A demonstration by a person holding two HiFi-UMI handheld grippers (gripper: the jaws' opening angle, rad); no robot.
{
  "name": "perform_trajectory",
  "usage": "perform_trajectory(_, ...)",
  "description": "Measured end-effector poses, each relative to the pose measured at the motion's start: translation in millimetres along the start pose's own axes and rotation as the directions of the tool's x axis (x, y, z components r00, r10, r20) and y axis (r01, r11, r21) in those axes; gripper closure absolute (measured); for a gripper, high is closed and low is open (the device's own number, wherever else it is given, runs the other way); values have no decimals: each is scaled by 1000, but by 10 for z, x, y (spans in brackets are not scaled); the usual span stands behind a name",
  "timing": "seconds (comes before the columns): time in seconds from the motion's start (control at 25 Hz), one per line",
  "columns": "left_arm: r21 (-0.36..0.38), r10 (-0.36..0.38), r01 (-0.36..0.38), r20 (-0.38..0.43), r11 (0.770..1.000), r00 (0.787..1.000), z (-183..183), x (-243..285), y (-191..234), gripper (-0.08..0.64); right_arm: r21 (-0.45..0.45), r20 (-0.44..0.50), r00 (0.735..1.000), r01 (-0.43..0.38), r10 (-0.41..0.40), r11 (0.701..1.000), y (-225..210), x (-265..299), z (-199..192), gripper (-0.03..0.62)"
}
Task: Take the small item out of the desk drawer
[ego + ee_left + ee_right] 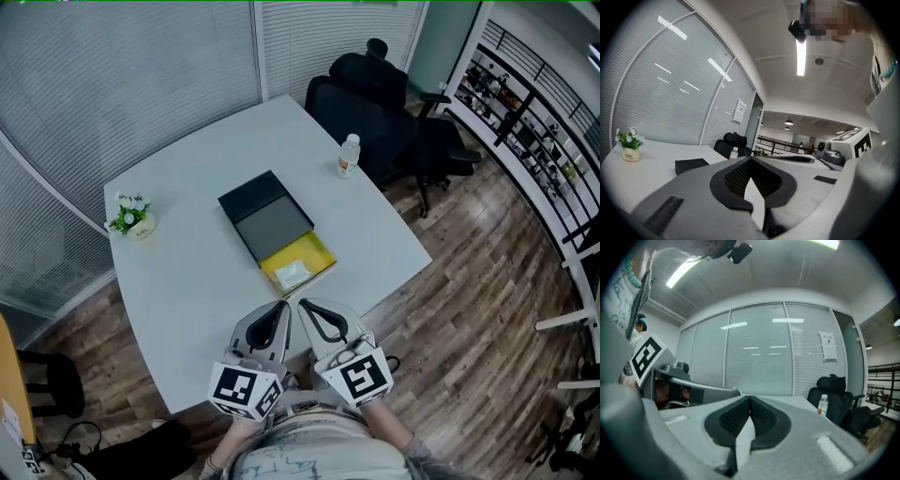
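Observation:
A black desk drawer unit [253, 199] lies in the middle of the white table [187, 281]. Its yellow drawer [322, 251] is pulled out toward me. A small white item [292, 274] lies inside the drawer. My left gripper [283, 307] and right gripper [304, 306] sit side by side over the table's near edge, just short of the drawer, with their tips pointing at it. Both are shut with nothing between the jaws, as the left gripper view [750, 159] and the right gripper view [750, 398] also show. The black unit [691, 165] appears low and to the left in the left gripper view.
A small potted plant [131, 216] stands at the table's left corner and a water bottle [348, 155] near its far right edge. Black office chairs [375, 103] stand behind the table. Shelving [525, 131] lines the right wall and glass partitions with blinds the left.

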State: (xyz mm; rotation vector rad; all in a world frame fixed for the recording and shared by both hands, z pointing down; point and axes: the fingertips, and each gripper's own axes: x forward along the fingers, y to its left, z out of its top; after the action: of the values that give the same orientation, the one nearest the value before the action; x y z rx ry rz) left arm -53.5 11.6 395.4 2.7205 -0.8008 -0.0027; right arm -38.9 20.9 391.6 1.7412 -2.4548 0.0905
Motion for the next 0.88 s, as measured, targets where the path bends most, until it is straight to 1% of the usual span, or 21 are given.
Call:
perform_trajectory(0.2, -9, 11, -11, -8, 1000, 1000, -7, 129, 128, 563, 4, -10, 1000, -23, 23, 1000, -61, 158, -24, 591)
perform_trajectory(0.4, -9, 27, -27, -6, 1000, 1000, 69, 275, 191, 563, 2, 7, 999, -35, 35, 999, -229, 247, 57, 591)
perform_trajectory(0.56, -12, 46, -46, -2, 999, 999, 116, 423, 192, 563, -9, 17, 997, -72, 72, 997, -383, 321, 110, 589)
perform_trajectory(0.76, 2, 97, -97, 14, 995, 995, 197, 617, 233, 563, -23, 34, 991, -126, 127, 992, -587, 437, 173, 591)
perform_trajectory(0.88, -3, 134, -134, 33, 991, 990, 229, 710, 278, 563, -29, 39, 986, -163, 164, 986, -713, 505, 192, 591)
